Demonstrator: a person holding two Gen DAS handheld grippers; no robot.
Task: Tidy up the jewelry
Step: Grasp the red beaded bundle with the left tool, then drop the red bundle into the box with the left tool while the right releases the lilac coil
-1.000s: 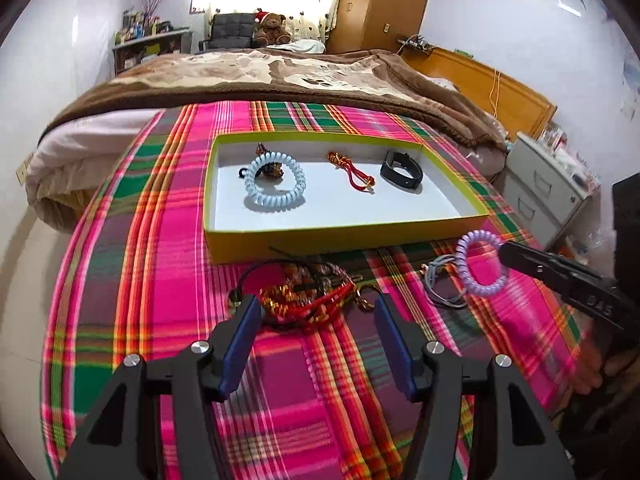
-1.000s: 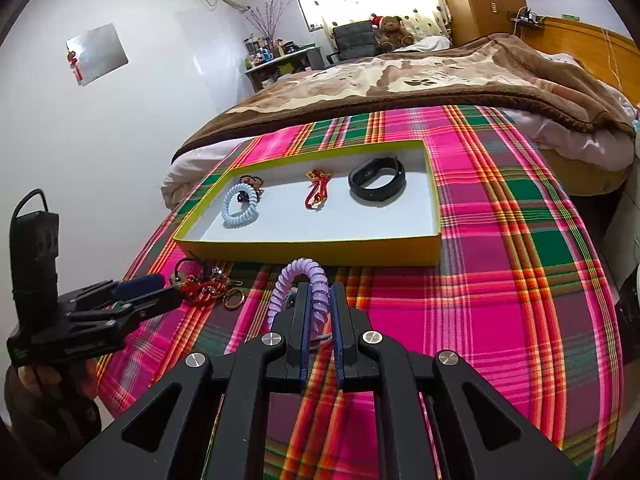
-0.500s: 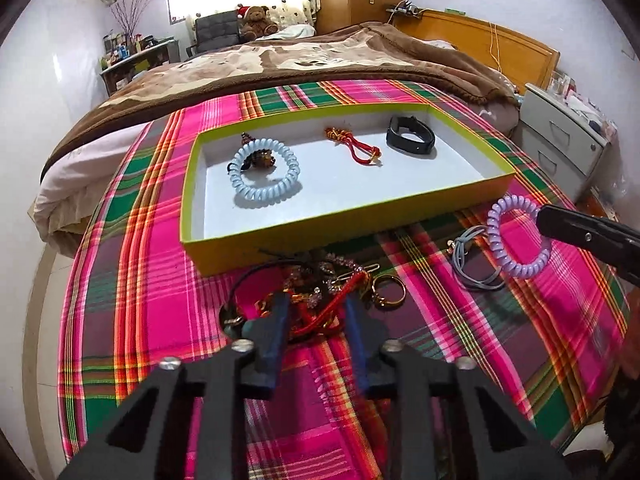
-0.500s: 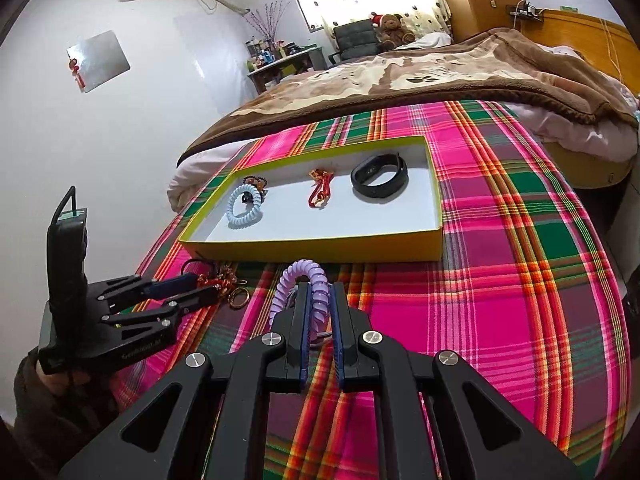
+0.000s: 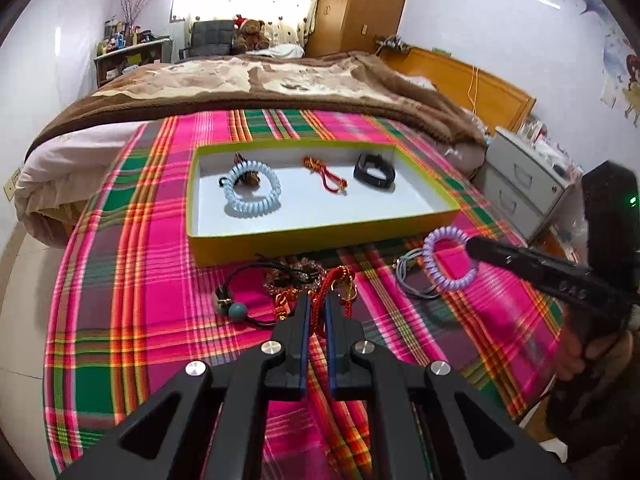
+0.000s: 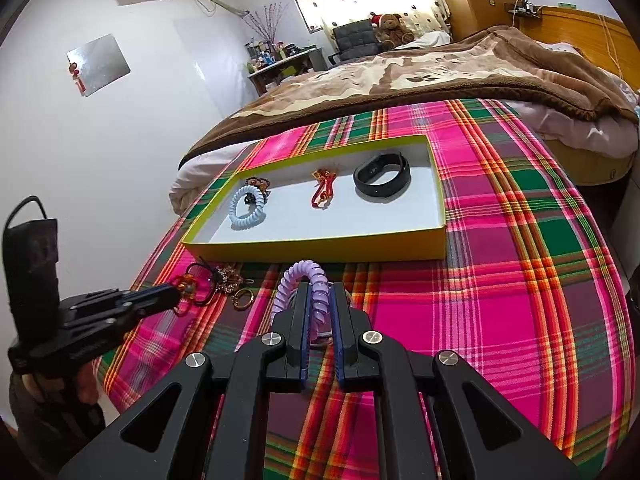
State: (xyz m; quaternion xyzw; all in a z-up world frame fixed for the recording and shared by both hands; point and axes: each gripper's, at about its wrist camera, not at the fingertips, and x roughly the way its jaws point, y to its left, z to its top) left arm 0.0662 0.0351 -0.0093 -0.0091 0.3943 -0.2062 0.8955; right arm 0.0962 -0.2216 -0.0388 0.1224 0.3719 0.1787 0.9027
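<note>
A yellow-rimmed tray (image 5: 320, 236) (image 6: 312, 246) on the plaid cloth holds a pale blue coil band (image 5: 251, 192), a red cord bracelet (image 5: 324, 178) and a black wristband (image 5: 374, 176). My left gripper (image 5: 316, 304) is shut on a red and gold cord bracelet (image 5: 334, 280), lifted from a pile of jewelry (image 5: 280, 276) in front of the tray. My right gripper (image 6: 319, 300) is shut on a purple coil band (image 6: 306, 284), which also shows in the left wrist view (image 5: 448, 258), held above the cloth.
A grey cord loop (image 5: 412, 276) lies on the cloth under the purple band. A teal bead on a black cord (image 5: 238, 312) lies left of the pile. A brown blanket (image 5: 260, 84) covers the bed behind. Drawers (image 5: 524, 184) stand at right.
My left gripper has closed on the red and gold bracelet and raised it from the pile. My right gripper has kept hold of the purple coil band, nearly still.
</note>
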